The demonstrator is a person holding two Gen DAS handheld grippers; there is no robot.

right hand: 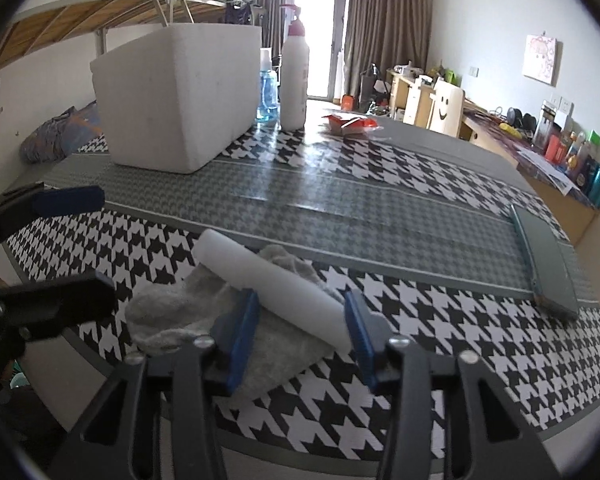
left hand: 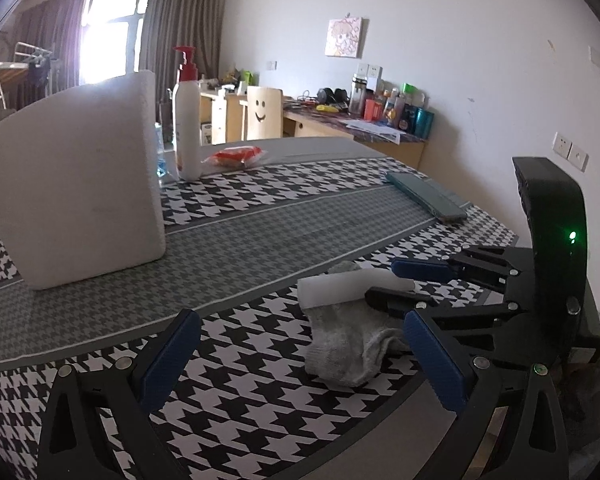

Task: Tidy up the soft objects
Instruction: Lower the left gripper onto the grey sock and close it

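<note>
A white foam roll lies across a grey sock on the houndstooth tablecloth near the table's front edge. My right gripper is open, its blue fingers on either side of the roll's near end, not closed on it. In the left wrist view the roll and sock lie to the right of my left gripper, which is open and empty above the cloth. The right gripper reaches in from the right there. A white foam box stands at the far left; it also shows in the right wrist view.
A white pump bottle and a blue bottle stand beside the box. A red packet lies behind them. A dark green flat case lies at the table's right edge. Desks and a chair stand along the far wall.
</note>
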